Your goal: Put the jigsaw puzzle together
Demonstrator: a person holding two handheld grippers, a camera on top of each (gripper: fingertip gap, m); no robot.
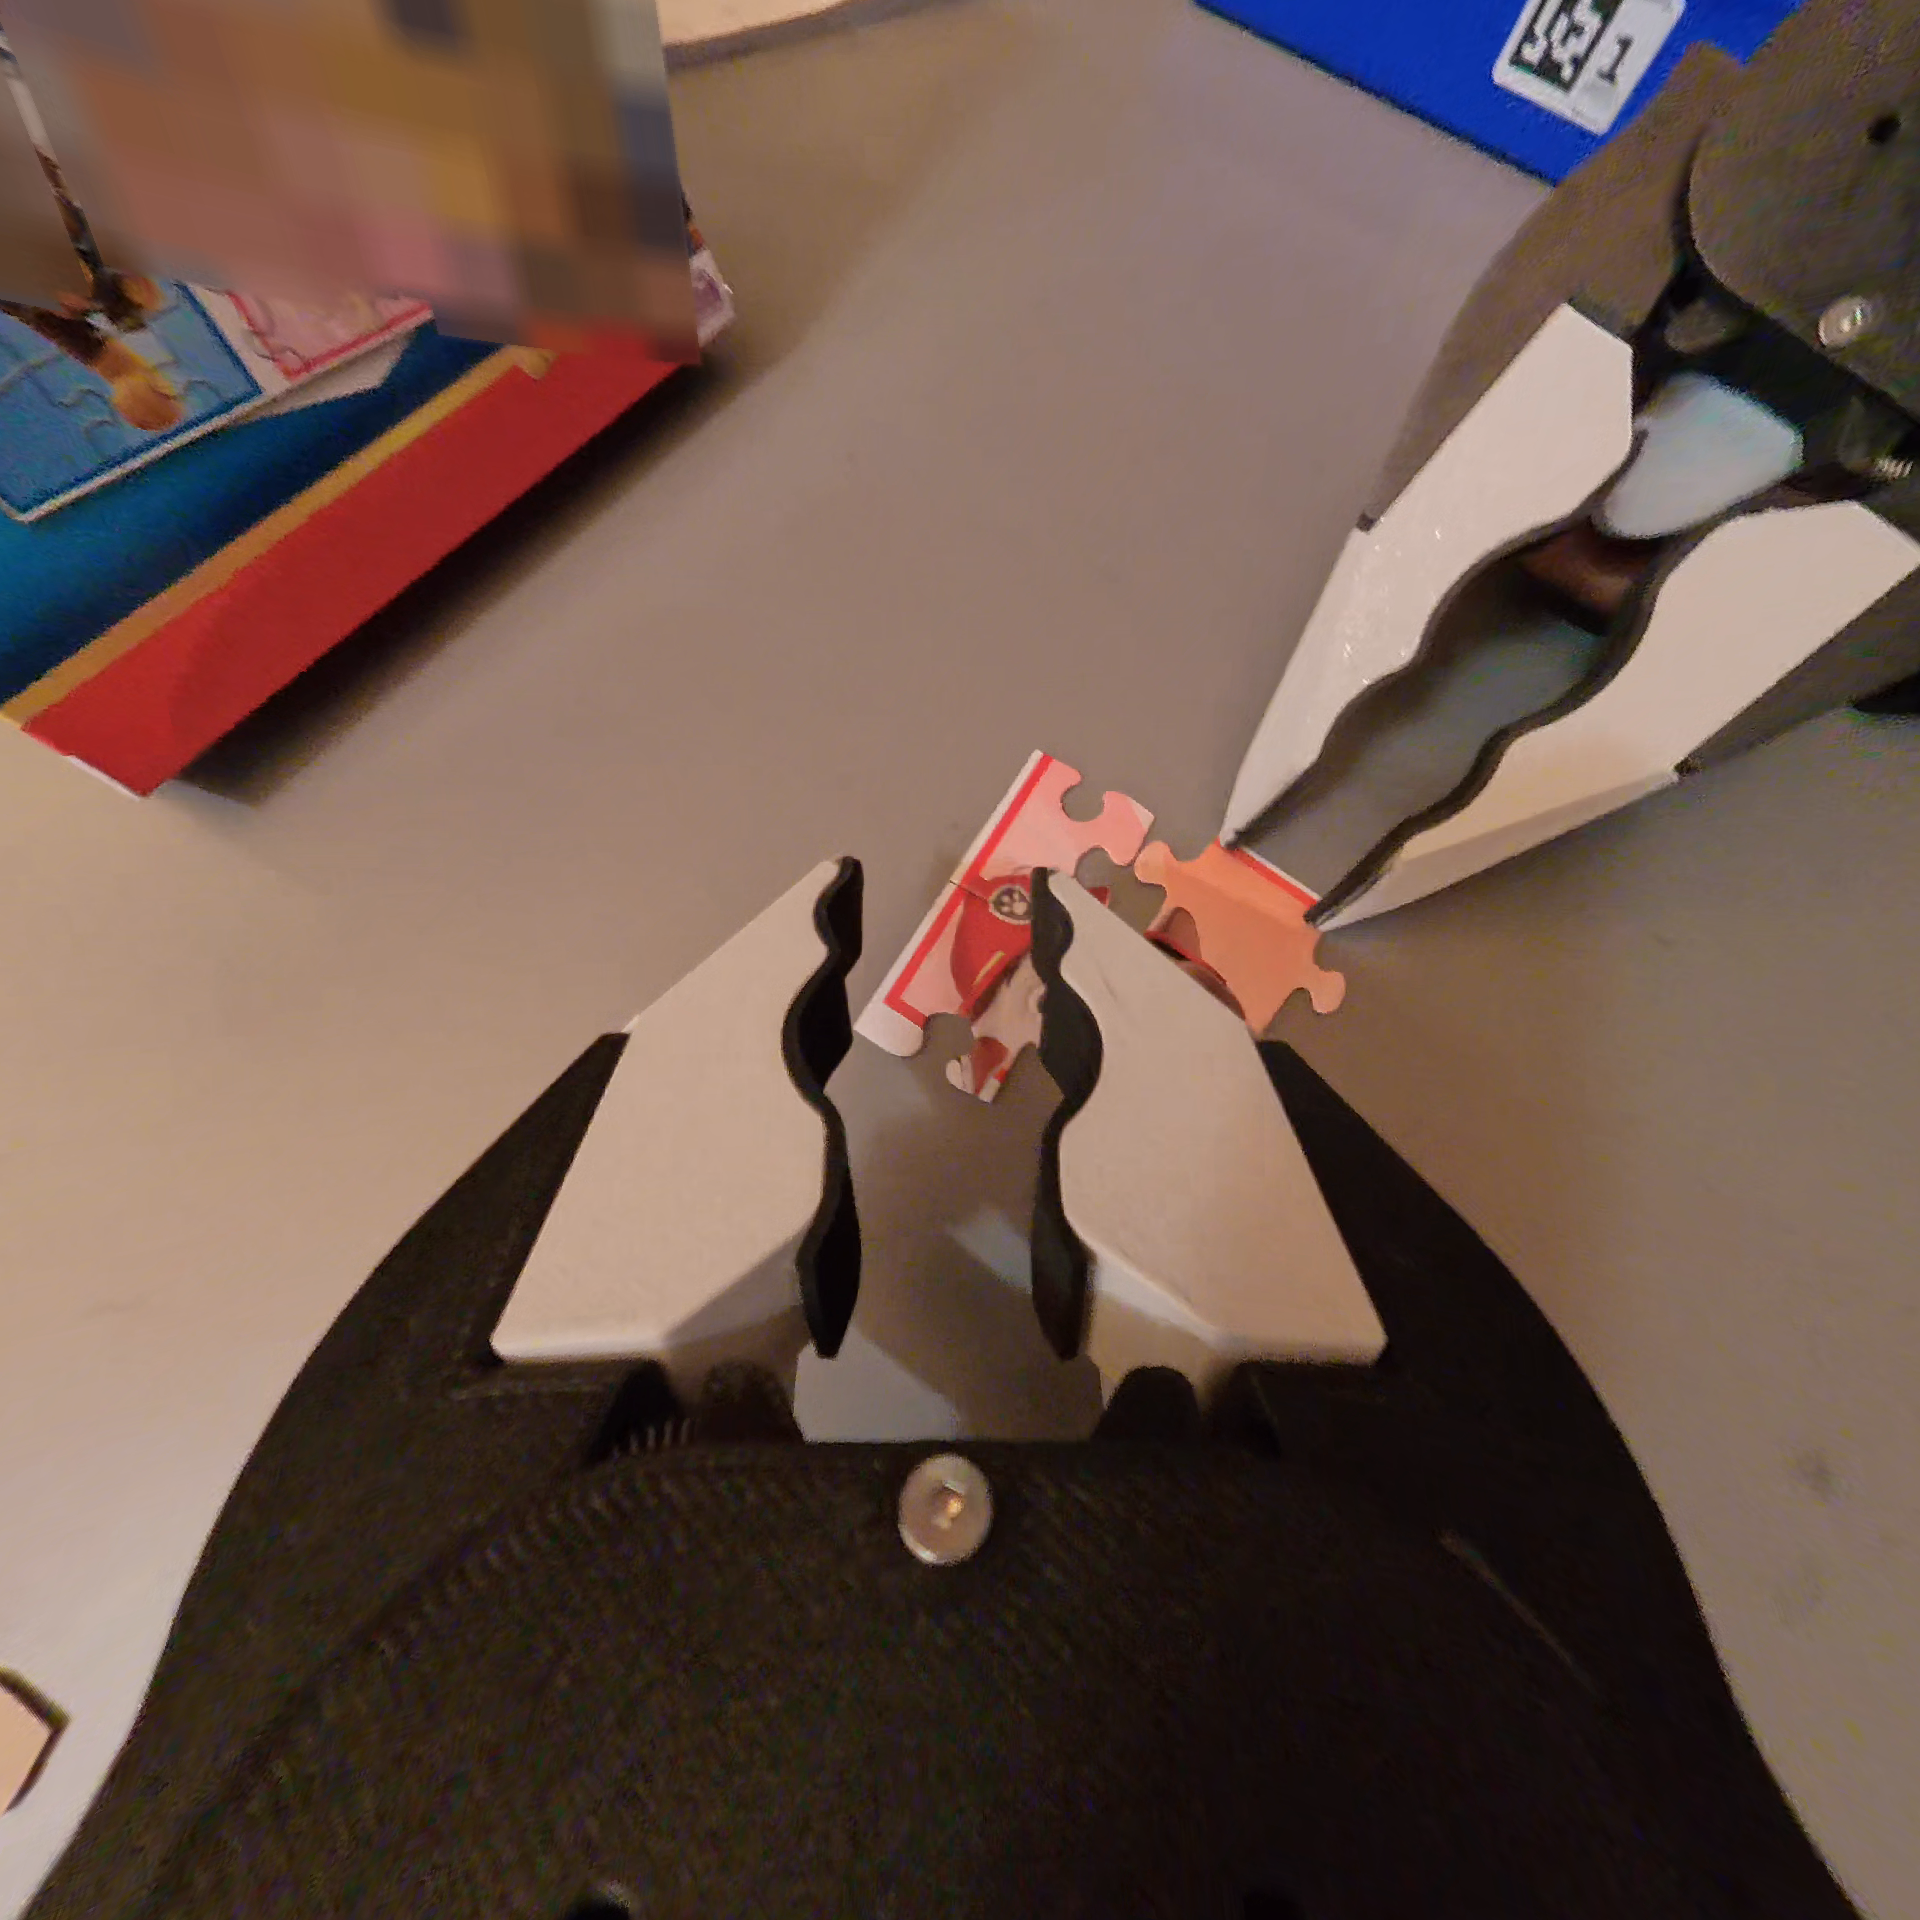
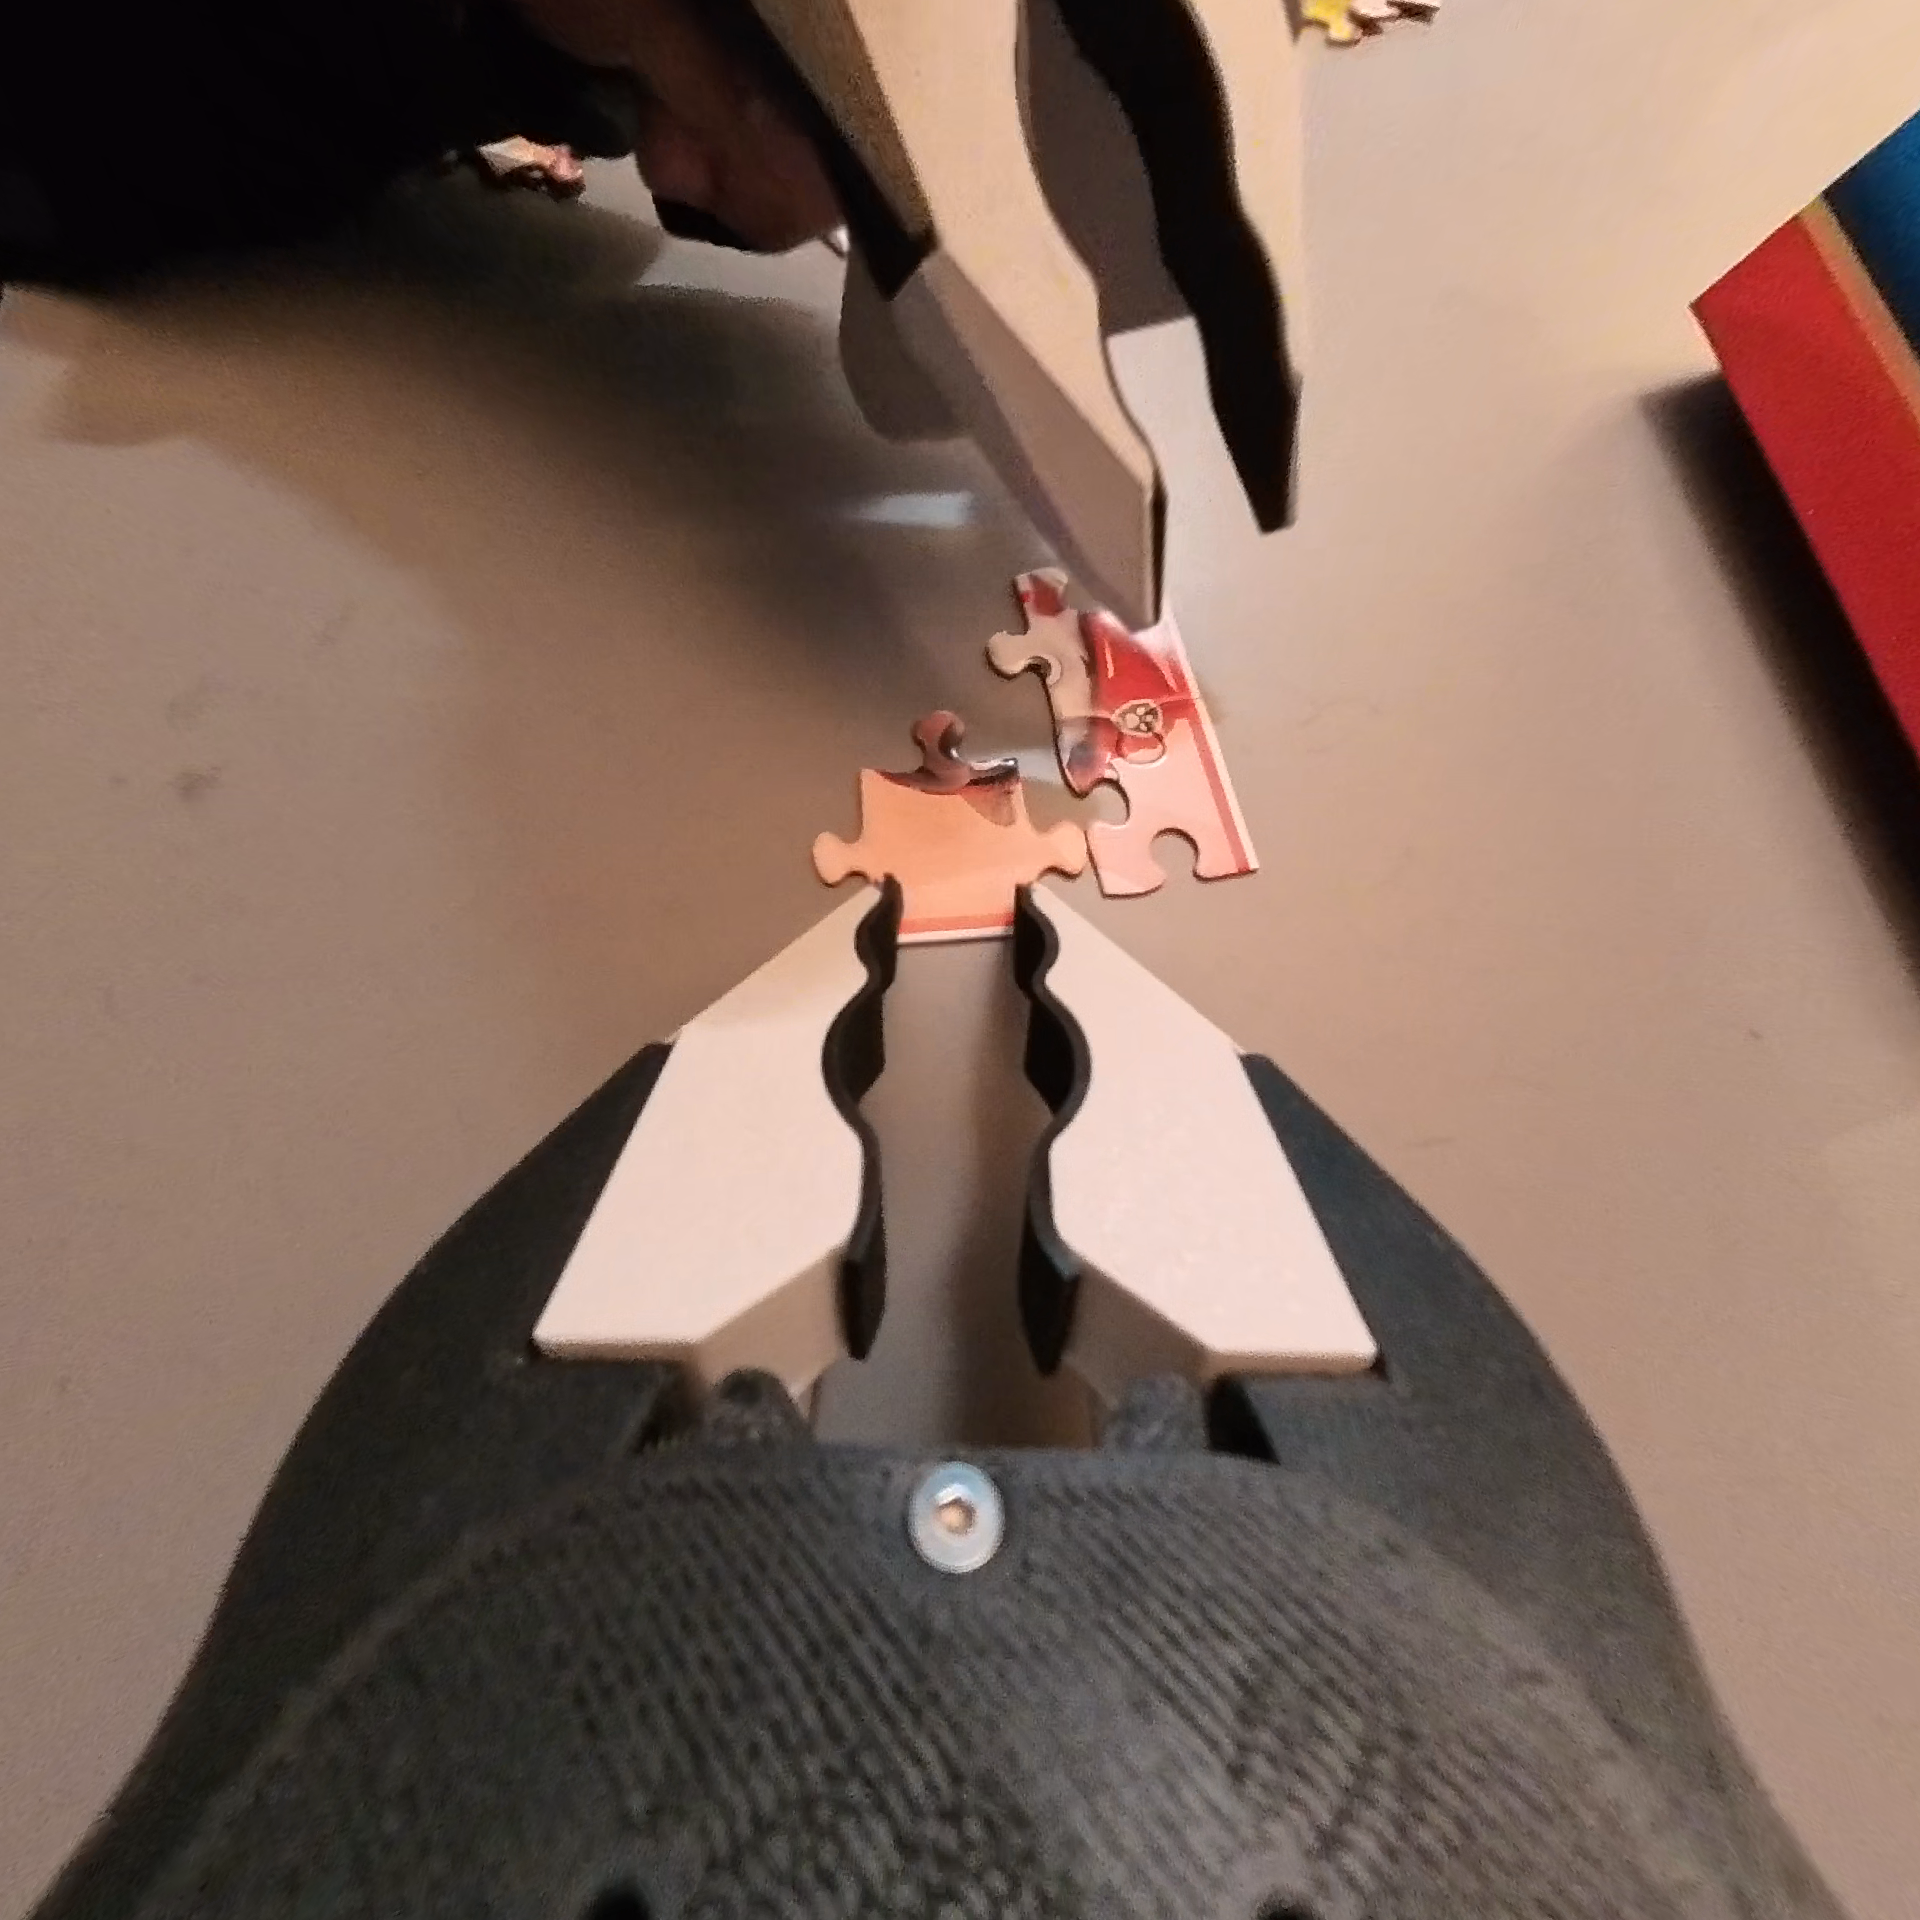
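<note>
**Orange piece may slip or bump**

The right claw (image 2: 956, 904) is closed on the flat end of the orange piece (image 2: 940, 842), which lies on the desk (image 2: 416, 935). It is held only by the very tips, so it could pop out or tip up if pushed. One of its knobs is just beside the red piece (image 1: 987, 935). A bump there could slide the red piece away. The left claw (image 1: 951, 883) is open, with one fingertip (image 2: 1148, 582) at the red piece. A box (image 1: 312, 582) is seen well apart.
</note>
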